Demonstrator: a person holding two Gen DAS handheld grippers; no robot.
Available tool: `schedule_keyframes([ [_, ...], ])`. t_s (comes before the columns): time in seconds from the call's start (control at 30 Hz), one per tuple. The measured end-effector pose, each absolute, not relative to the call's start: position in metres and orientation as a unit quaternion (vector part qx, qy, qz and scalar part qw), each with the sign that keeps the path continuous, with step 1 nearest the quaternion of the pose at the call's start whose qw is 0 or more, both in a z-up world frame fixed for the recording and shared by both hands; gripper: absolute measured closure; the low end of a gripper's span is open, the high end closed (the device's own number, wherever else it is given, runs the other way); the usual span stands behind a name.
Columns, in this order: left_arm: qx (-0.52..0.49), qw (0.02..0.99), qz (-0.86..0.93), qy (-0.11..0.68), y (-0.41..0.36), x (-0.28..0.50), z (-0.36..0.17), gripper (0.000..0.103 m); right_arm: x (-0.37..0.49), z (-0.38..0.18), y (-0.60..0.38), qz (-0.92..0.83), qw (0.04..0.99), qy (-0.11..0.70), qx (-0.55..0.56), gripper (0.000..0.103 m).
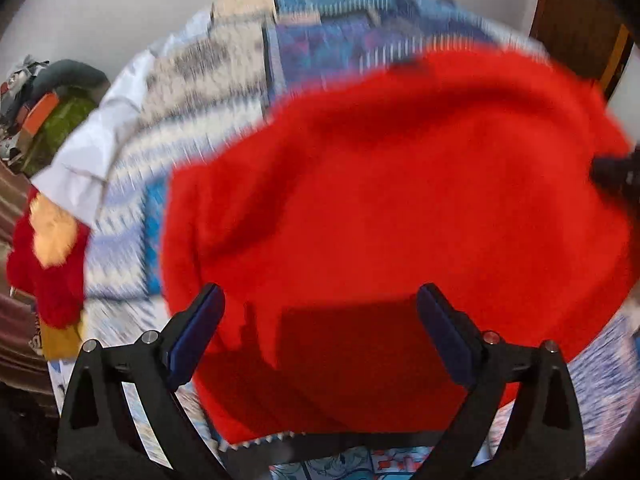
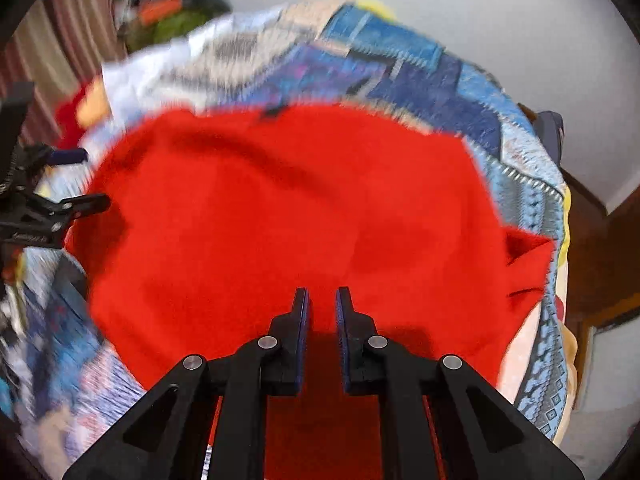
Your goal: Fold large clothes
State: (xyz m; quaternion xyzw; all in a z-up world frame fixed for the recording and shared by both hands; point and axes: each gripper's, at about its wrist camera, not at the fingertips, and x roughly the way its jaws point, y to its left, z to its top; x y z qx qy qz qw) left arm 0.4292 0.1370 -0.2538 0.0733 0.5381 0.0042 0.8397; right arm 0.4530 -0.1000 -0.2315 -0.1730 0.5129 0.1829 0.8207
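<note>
A large red garment (image 1: pixel 392 208) lies spread on a blue patterned quilt (image 1: pixel 344 32), and it fills the middle of the right wrist view (image 2: pixel 288 216) too. My left gripper (image 1: pixel 320 300) is wide open just above the garment's near edge, holding nothing. My right gripper (image 2: pixel 322 296) hovers over the garment's near part with its jaws almost closed, a narrow gap between them, and nothing gripped. The left gripper also shows at the left edge of the right wrist view (image 2: pixel 76 180). Both views are motion blurred.
A white cloth (image 1: pixel 92 136) and a red and yellow item (image 1: pixel 48 256) lie at the quilt's left. A green and orange pile (image 1: pixel 60 116) sits at the far left by a striped curtain (image 2: pixel 60 28). White wall behind, brown wooden furniture (image 2: pixel 600 272) on the right.
</note>
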Motion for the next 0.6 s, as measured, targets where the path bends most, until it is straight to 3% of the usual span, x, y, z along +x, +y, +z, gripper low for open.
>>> schedule_keyframes([
  [0.2, -0.012, 0.825, 0.032, 0.564, 0.168, 0.42, -0.307, 0.0, 0.446, -0.252, -0.107, 0.138, 0.834, 0.495, -0.201, 0.094],
  [0.23, -0.008, 0.827, 0.035, 0.561, 0.172, 0.417, -0.309, 0.0, 0.445, -0.251, -0.11, 0.133, 0.835, 0.495, -0.199, 0.089],
  [0.3, 0.012, 0.832, 0.027, 0.555, 0.171, 0.408, -0.31, 0.0, 0.442, -0.25, -0.114, 0.107, 0.842, 0.48, -0.221, 0.056],
  [0.33, 0.034, 0.832, 0.029, 0.553, 0.167, 0.403, -0.311, 0.0, 0.439, -0.25, -0.118, 0.079, 0.849, 0.463, -0.242, 0.019],
  [0.37, 0.053, 0.831, 0.031, 0.553, 0.163, 0.399, -0.313, 0.0, 0.438, -0.25, -0.122, 0.069, 0.852, 0.454, -0.25, 0.007],
  [0.6, 0.089, 0.825, 0.036, 0.557, 0.159, 0.373, -0.312, 0.0, 0.43, -0.243, -0.198, 0.082, 0.847, 0.513, -0.117, 0.007],
])
